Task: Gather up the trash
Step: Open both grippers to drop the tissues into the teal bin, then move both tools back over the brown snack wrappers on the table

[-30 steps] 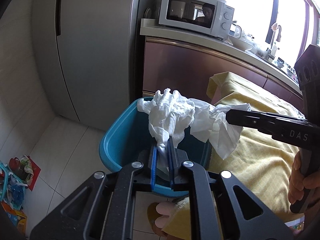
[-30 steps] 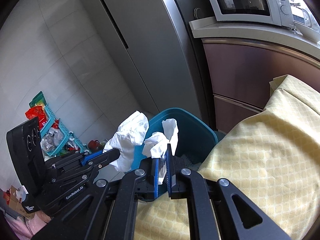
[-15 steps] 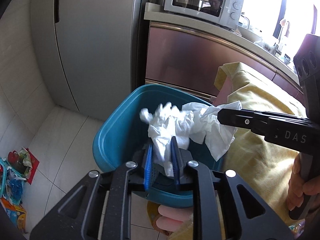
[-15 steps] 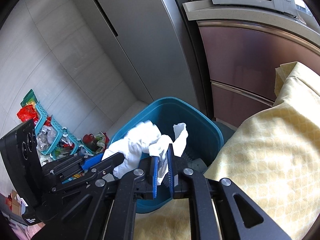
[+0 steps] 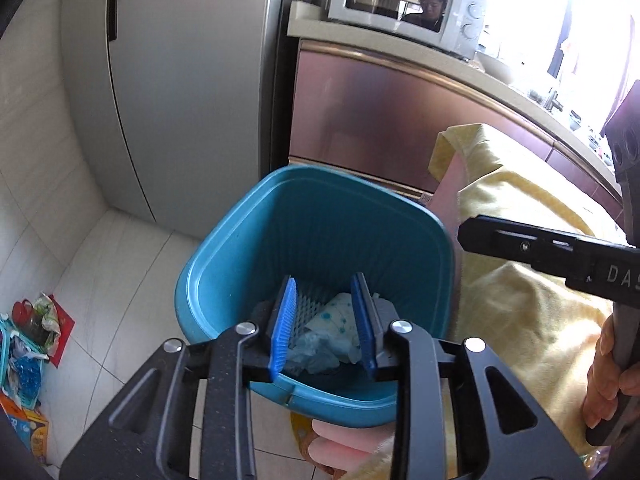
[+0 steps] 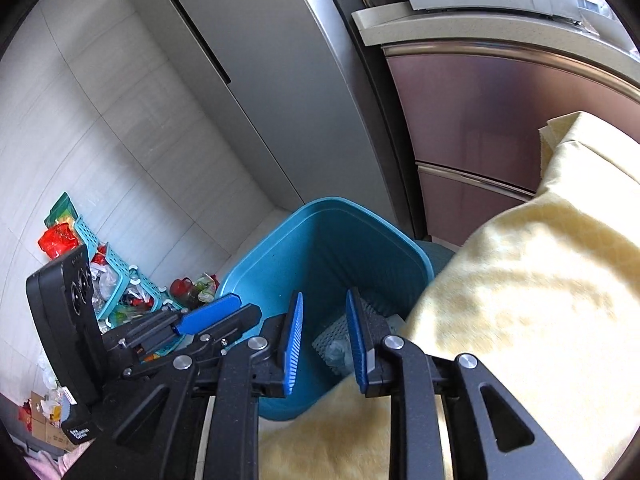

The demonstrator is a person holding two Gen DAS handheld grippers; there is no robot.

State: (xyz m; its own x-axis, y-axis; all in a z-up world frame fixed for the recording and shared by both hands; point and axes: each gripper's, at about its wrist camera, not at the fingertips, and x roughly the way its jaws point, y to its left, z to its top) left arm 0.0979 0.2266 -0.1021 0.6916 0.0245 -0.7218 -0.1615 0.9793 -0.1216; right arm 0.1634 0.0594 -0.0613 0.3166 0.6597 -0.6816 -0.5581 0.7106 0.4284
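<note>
A blue plastic bin (image 5: pixel 248 240) stands on the floor beside the table; it also shows in the right wrist view (image 6: pixel 280 240). Crumpled white tissues (image 5: pixel 334 334) lie at its bottom, also visible in the right wrist view (image 6: pixel 338 350). My left gripper (image 5: pixel 324 328) is open and empty over the bin's near rim. My right gripper (image 6: pixel 322 340) is open and empty above the bin's right side, and shows as a black arm in the left wrist view (image 5: pixel 520 244).
A yellow tablecloth (image 6: pixel 520 280) covers the table to the right of the bin. A grey fridge (image 5: pixel 180 80), brown cabinets (image 5: pixel 380 120) and a microwave (image 5: pixel 400 4) stand behind. Teal baskets with clutter (image 6: pixel 116 284) sit on the tiled floor at left.
Both grippers were shut on white tissues above the bin. Both have opened and the tissues have dropped into the bin.
</note>
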